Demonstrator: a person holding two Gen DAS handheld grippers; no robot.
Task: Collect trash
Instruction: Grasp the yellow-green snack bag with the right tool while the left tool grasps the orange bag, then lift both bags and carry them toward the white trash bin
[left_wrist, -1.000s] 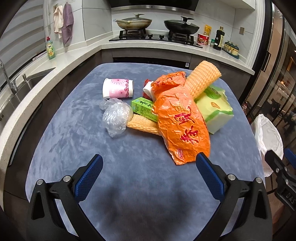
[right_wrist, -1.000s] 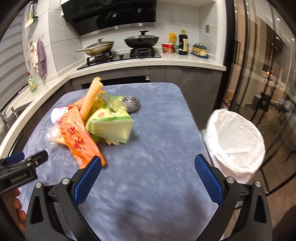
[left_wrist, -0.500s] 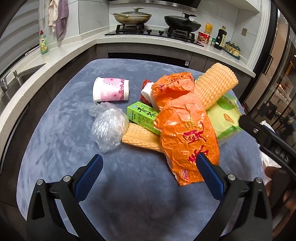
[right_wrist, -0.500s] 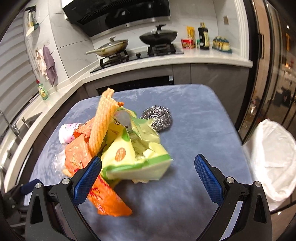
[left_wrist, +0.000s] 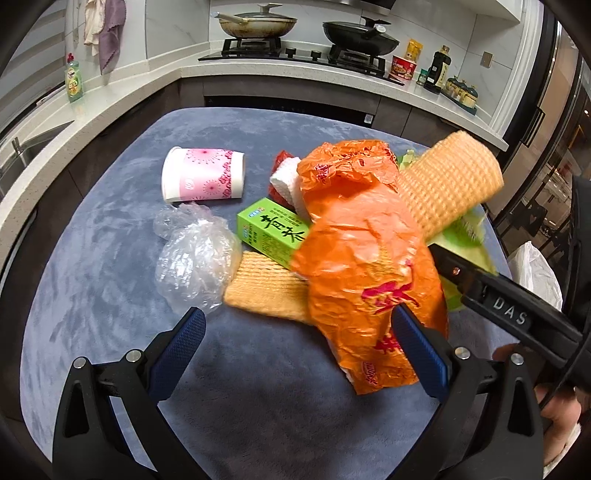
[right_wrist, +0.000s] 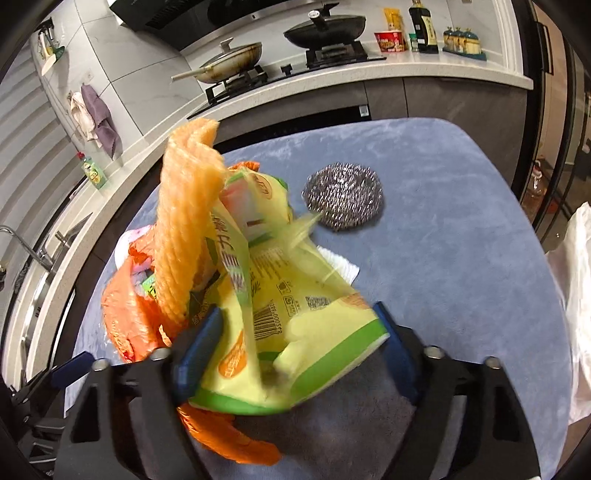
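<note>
Straddling: right gripper (right_wrist: 291, 343) spread around the near end of the yellow-green snack bag (right_wrist: 295, 317); whether its blue pads press the bag cannot be told.
Left gripper: left gripper (left_wrist: 295, 350) spread wide and holding nothing, its right pad overlapping the near end of the orange plastic bag (left_wrist: 365, 266).
Landmark: orange plastic bag, crumpled, red print, lying in the middle of the trash heap on the blue-grey desk (left_wrist: 110, 229).
Left of the orange bag: green tea box (left_wrist: 271, 230), partly tucked under it; crumpled clear plastic (left_wrist: 194, 264) further left; pink-patterned paper cup (left_wrist: 203, 174) on its side beyond that.
Under the orange bag: peach foam net (left_wrist: 266, 291) sticking out at its near left.
Right of the orange bag: rolled peach foam net (left_wrist: 448, 188) leaning up over the snack bag.
Behind the snack bag: steel wool scourer (right_wrist: 343, 201), apart from the heap.
Off the desk's right edge: white bin liner (right_wrist: 576, 295).
</note>
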